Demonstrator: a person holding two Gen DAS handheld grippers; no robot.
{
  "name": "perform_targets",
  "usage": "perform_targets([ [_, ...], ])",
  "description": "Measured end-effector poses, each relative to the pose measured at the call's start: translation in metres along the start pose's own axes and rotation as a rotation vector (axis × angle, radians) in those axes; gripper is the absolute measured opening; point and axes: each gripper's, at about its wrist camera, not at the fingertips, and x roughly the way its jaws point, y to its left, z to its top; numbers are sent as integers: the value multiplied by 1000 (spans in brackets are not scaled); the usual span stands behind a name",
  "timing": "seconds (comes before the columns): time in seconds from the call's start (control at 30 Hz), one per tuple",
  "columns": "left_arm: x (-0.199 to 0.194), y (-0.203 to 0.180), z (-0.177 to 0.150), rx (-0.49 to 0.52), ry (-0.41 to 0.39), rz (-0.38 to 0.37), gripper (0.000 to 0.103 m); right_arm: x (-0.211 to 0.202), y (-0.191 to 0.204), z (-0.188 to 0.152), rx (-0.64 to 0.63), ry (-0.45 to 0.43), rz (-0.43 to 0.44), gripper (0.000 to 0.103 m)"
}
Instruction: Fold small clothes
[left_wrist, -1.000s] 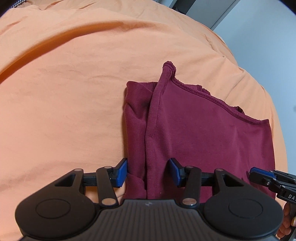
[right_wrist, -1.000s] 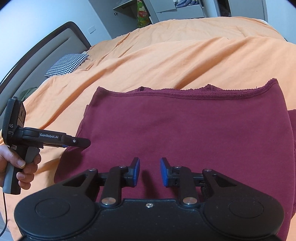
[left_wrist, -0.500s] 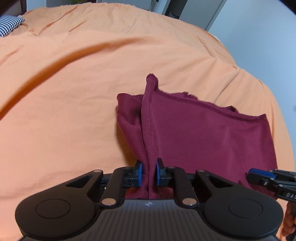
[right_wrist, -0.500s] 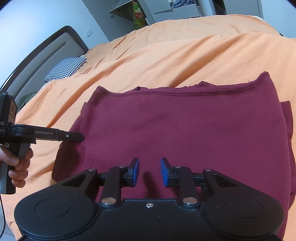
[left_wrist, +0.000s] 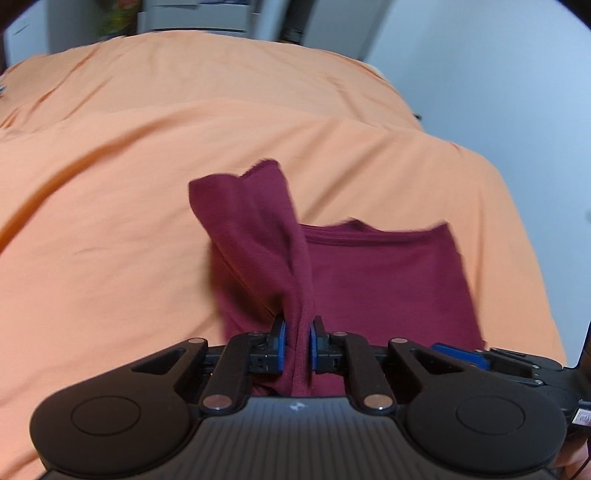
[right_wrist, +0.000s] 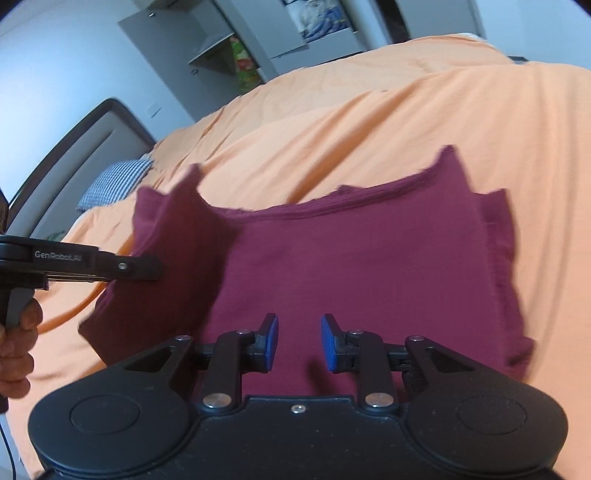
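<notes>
The left gripper (left_wrist: 296, 345) has its blue pads pinched tight on a bunched fold of the ribbed maroon top (right_wrist: 369, 266), lifting that edge into a peaked flap ahead of it. The rest of the soft knit lies flat on the wrinkled orange bedspread (left_wrist: 110, 240). Right of it, the right gripper (right_wrist: 299, 343) hovers over the top, fingers parted and empty.

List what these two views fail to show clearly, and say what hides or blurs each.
- Garment, near hem: left wrist view, hidden behind the left gripper body.
- Lifted flap's edge: right wrist view, motion blur.
- Shelf contents: both views, blurred and too small.
- Hand: right wrist view, cut off by the left edge.
- Right gripper: left wrist view, only its side shows at the frame's right edge.
</notes>
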Motion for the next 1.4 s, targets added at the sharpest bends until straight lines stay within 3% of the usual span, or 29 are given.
perform_targets([
  [0.13,46,-37,-5,69,50,20,12,-14,-22,-5,49,-2,-37,29],
  [0.23,72,-40,-15,66,90,11,17,-22,-32,-10,74,14,-45,29],
  [0.3,67,-35,-17,20,83,-50,28,-25,-36,-12,77,17,-43,33],
  [0.37,52,-28,-17,-42,52,-130,53,-28,-37,-15,90,13,-31,35],
  [0.4,42,-24,-17,-67,31,-161,55,-27,-38,-16,102,14,-24,35],
  [0.6,-8,19,-25,-203,-88,-248,61,-22,-38,-10,226,3,64,35],
  [0.77,-15,40,-42,-231,-67,-214,61,-3,-31,5,357,-1,157,39],
  [0.9,-15,35,-63,-198,-27,-295,61,22,-30,16,462,27,230,43],
  [1.0,-10,20,-79,-125,17,-372,61,39,-30,24,494,71,233,43],
  [1.13,-6,9,-92,-32,60,-409,61,51,-29,27,503,133,236,43],
  [1.27,-26,44,-100,-179,17,-475,62,64,-24,29,475,181,229,43],
  [1.4,-35,74,-100,-280,-24,-432,63,79,-22,21,522,212,249,40],
])
